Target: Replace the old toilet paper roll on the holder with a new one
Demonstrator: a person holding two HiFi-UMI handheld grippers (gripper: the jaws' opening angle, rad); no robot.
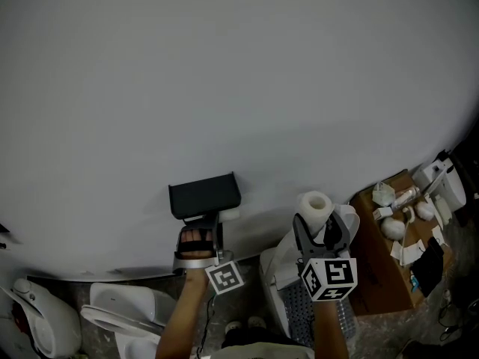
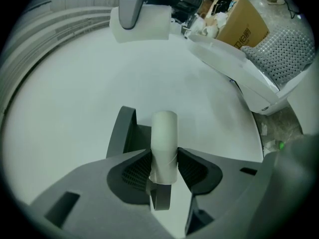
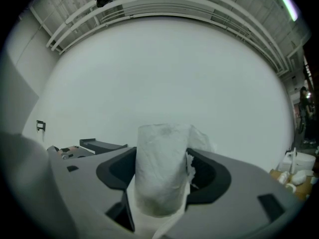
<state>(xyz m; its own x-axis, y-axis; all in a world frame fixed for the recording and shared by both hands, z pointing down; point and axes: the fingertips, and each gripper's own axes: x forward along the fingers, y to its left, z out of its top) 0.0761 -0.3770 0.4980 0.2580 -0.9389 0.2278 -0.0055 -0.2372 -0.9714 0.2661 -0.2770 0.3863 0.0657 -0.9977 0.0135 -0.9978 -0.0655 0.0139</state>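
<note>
A black toilet paper holder (image 1: 204, 195) is fixed to the pale wall. Just under it, my left gripper (image 1: 203, 226) is shut on a bare, off-white cardboard tube (image 2: 164, 141), which stands upright between the pads with the holder's dark arm (image 2: 123, 132) right behind it. One end of the tube (image 1: 230, 214) pokes out to the right of the holder. Further right, my right gripper (image 1: 320, 229) is shut on a full white toilet paper roll (image 1: 314, 204), held away from the wall. In the right gripper view the roll (image 3: 162, 168) fills the jaws and a loose sheet hangs from it.
White toilet fixtures (image 1: 112, 313) stand on the floor at lower left. A white seat with a perforated mat (image 1: 288, 290) sits beneath my right hand. An open cardboard box (image 1: 389, 234) with small items is at the right. The wall (image 1: 224, 73) is bare.
</note>
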